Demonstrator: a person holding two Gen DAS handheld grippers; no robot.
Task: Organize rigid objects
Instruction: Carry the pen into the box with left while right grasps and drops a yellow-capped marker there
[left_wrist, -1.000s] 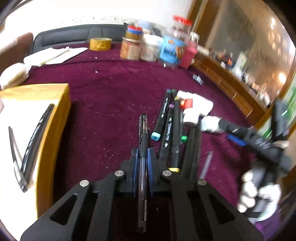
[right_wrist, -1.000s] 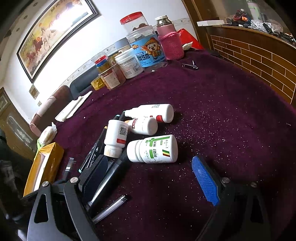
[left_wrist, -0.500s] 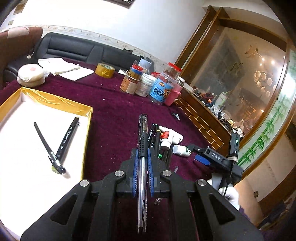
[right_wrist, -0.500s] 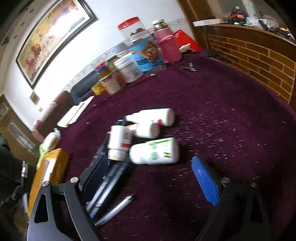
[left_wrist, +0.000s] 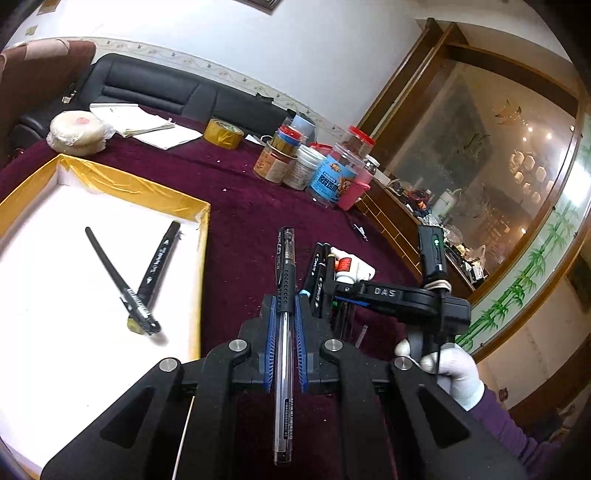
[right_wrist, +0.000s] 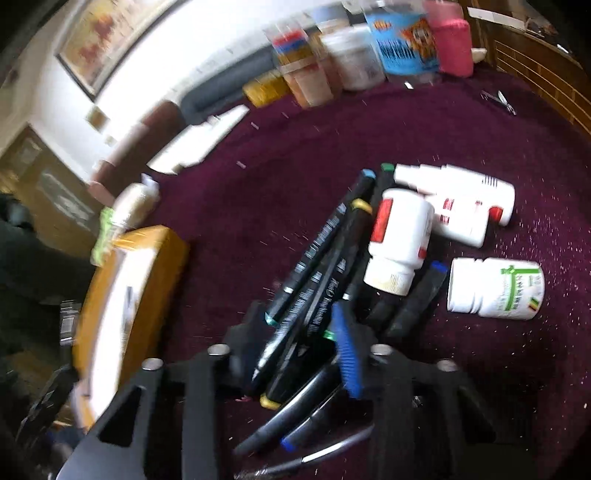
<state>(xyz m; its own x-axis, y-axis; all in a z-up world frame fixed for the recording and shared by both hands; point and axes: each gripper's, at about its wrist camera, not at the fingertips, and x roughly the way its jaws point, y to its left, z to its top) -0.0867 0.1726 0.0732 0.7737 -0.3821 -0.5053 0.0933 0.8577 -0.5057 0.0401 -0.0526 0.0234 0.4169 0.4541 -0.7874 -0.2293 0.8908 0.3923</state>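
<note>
Two pens are lying in the gold-edged box (left_wrist: 201, 236) at the table's left edge. The left gripper (left_wrist: 284, 306) is clamping a clear gel pen (left_wrist: 283, 295) beside it. The right gripper (right_wrist: 295, 332), blurred, is seemingly closing around markers (right_wrist: 317, 266) beside white bottles (right_wrist: 400, 236).

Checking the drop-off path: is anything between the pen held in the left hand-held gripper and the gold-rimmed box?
Nothing visible blocks it. The pen is clamped in the left hand-held gripper above the maroon cloth, right of the box. Only the box's low gold rim lies between. Two pens already lie inside, with bare white floor around them.
</note>
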